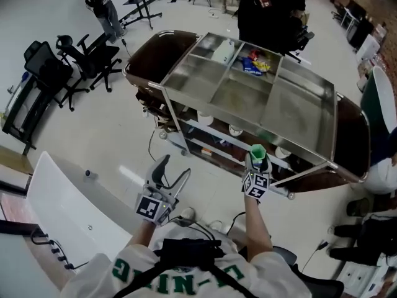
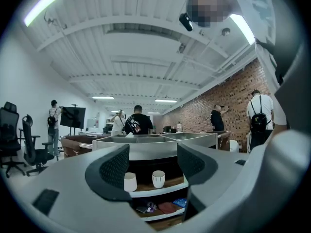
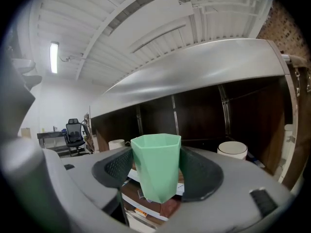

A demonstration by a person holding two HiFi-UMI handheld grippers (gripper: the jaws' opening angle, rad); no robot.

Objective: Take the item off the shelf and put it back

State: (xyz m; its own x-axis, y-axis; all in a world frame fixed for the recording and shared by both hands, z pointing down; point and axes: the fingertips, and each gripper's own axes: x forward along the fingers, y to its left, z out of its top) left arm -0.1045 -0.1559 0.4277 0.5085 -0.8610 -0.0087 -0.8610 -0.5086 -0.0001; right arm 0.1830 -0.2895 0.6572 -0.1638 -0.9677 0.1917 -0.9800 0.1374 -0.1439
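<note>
A green faceted cup (image 3: 156, 166) stands upright between the pads of my right gripper (image 3: 156, 171), which is shut on it. In the head view that green cup (image 1: 258, 153) is held in front of the cart's middle shelf (image 1: 214, 139), outside it. My left gripper (image 1: 162, 177) hangs lower left of the cart, open and empty. In the left gripper view its jaws (image 2: 153, 166) frame two white cups (image 2: 158, 178) on a shelf further off.
The steel-topped cart (image 1: 248, 92) has tray compartments with packets (image 1: 254, 65) at the far side. White bowls (image 3: 232, 149) sit on the shelf. Office chairs (image 1: 80, 64) stand left, a white table (image 1: 68, 219) near left. People stand beyond the cart.
</note>
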